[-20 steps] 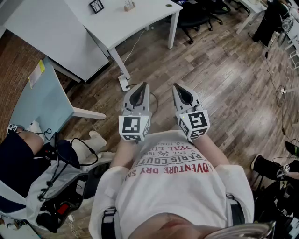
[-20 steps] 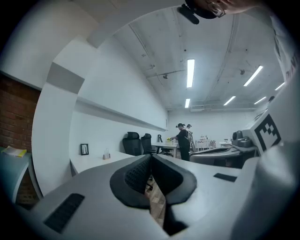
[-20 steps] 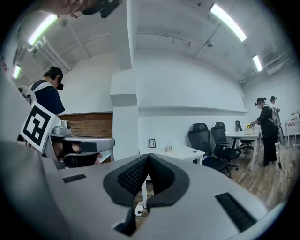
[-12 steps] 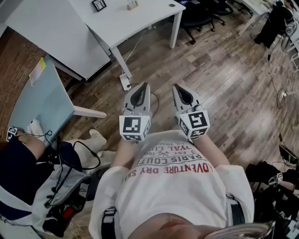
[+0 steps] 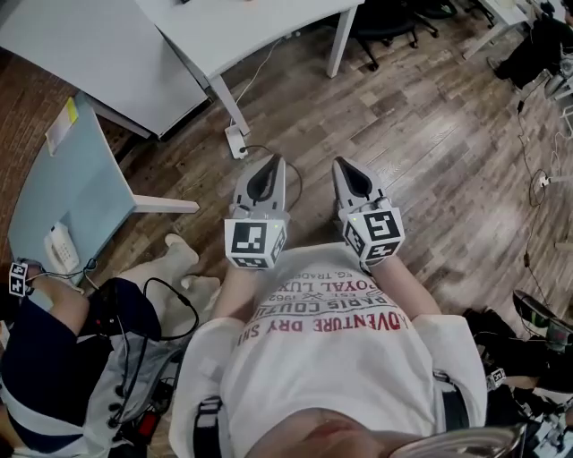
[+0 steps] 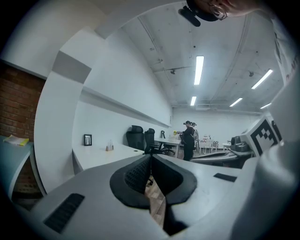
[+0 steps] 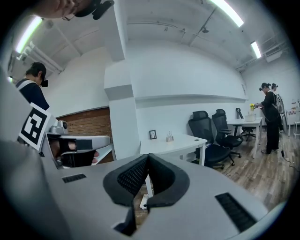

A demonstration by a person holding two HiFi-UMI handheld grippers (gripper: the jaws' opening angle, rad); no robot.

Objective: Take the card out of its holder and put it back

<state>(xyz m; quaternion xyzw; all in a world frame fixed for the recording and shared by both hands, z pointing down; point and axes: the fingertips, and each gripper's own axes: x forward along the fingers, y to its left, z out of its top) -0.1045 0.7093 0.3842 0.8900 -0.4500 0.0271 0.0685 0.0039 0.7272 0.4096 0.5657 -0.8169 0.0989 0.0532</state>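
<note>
Over the last moment the head view has tipped a little: the white table (image 5: 233, 27) has slid toward the top edge, and the small picture frame that stood on it has gone out of that view, though I can see it in the right gripper view (image 7: 153, 134). The seated person (image 5: 45, 376) at my left has also shifted lower. Both tools have stayed put in front of the shirt, over bare wooden floor (image 5: 430, 152). The left gripper (image 5: 270, 163) is closed, its pads (image 6: 136, 176) meeting at the tip with only floor showing in the gap behind them. The right gripper (image 5: 344, 165) is the same, pads (image 7: 132, 178) together and nothing between. I find neither the card nor its holder in any view, so I judge the task isn't under way here, and I would have to face a work surface before reaching for anything. As for containers, the only one I make out is a grey bag (image 5: 143, 358) by the seated person, draped with black cable; what it holds I cannot tell.
</note>
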